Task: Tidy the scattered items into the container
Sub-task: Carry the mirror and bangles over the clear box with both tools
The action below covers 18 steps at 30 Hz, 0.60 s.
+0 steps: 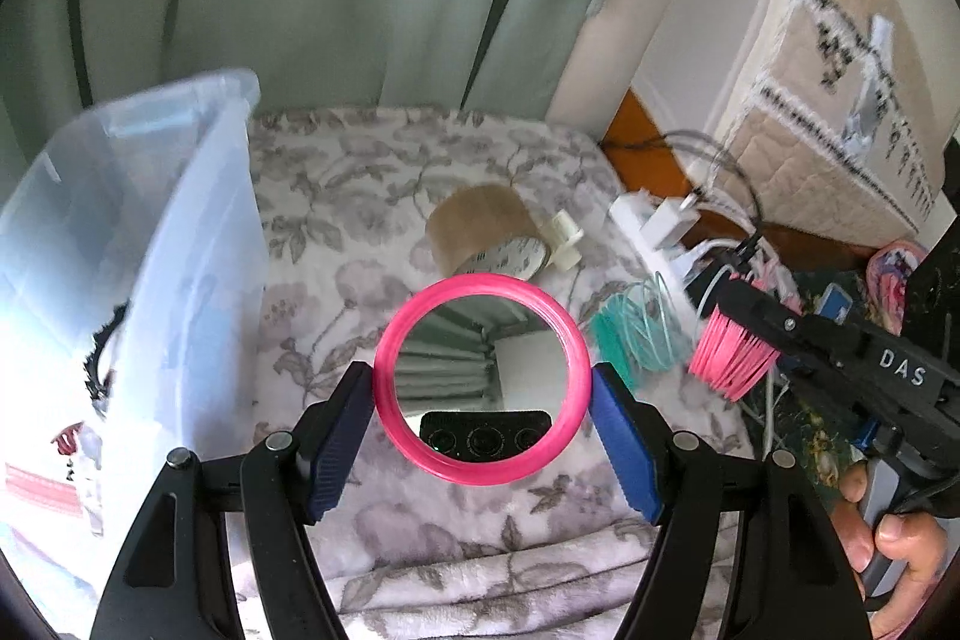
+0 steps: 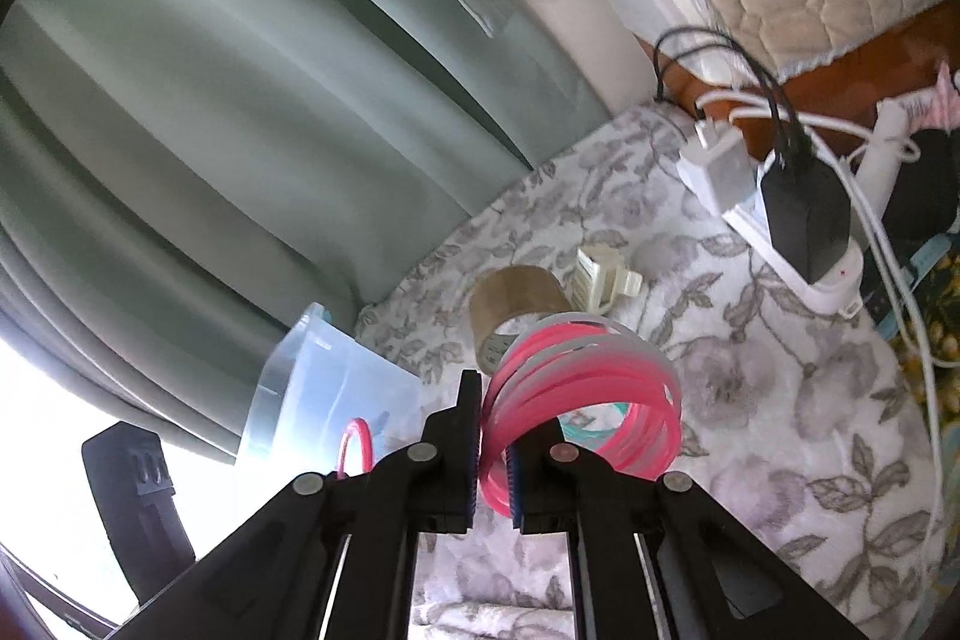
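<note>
Soft daylight fills both fisheye views, blowing out to white glare at the lower left of the right wrist view. Edges bend strongly inside dark round borders, and the clear container [image 1: 150, 244] and mattress [image 1: 840, 100] smear with motion blur

Round pink-rimmed mirror [image 1: 480, 376] held upright above floral blanket, pink spring coil [image 2: 588, 394] lifted, clear plastic container [image 1: 150, 244] at left

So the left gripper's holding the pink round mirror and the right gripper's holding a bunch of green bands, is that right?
Not quite: the bands pinched in the right gripper are pink, as the right wrist view shows. The left gripper does hold the pink round mirror.
</note>
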{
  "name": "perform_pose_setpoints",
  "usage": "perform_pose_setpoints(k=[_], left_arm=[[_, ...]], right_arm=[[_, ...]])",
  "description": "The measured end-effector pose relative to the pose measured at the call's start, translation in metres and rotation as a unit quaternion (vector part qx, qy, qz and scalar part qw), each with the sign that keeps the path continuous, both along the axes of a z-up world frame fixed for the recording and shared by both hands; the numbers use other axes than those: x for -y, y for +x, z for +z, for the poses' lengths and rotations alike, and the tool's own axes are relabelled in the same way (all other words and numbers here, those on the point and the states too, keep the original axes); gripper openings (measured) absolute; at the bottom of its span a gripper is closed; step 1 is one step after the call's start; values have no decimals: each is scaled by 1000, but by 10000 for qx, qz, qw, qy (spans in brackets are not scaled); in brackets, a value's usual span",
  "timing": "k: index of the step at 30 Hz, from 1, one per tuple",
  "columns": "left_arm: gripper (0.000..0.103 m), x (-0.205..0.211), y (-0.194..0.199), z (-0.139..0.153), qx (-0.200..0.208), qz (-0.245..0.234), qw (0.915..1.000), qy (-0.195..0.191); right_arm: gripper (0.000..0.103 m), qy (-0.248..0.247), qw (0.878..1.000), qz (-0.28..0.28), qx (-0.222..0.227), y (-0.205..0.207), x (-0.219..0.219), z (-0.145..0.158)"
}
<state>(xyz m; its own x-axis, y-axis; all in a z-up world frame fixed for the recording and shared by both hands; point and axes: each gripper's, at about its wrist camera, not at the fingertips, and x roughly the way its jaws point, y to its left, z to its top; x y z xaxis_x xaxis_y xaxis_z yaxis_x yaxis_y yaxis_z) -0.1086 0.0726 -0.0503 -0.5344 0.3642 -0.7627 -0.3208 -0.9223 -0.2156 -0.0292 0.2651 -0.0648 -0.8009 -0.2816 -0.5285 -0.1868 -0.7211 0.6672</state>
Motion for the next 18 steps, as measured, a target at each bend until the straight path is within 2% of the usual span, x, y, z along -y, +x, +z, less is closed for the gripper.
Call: perform_pose_setpoints(k=[2, 5, 7, 9, 11, 16, 18], left_arm=[[74, 3, 4, 10, -119, -16, 9999, 77], [74, 7, 10, 23, -277, -36, 9994, 205], [74, 10, 12, 29, -350, -42, 9990, 285], [74, 14, 15, 36, -390, -47, 9984, 395], [74, 18, 16, 43, -461, -23, 9978, 475], [74, 38, 20, 61, -628, 134, 9954, 717], [74, 51, 21, 68, -712, 241, 9938, 816]], right_arm=[[8, 51, 9999, -18, -91, 12, -4, 13], [8, 154, 9996, -24, -247, -4, -25, 34], [8, 257, 9990, -29, -361, 2, -18, 41], [8, 317, 9984, -13, -461, -10, -11, 42], [8, 405, 9975, -8, -573, 1, 8, 49], [8, 611, 9956, 2, -709, 14, 13, 72], [8, 676, 9947, 64, -775, 28, 44, 80]])
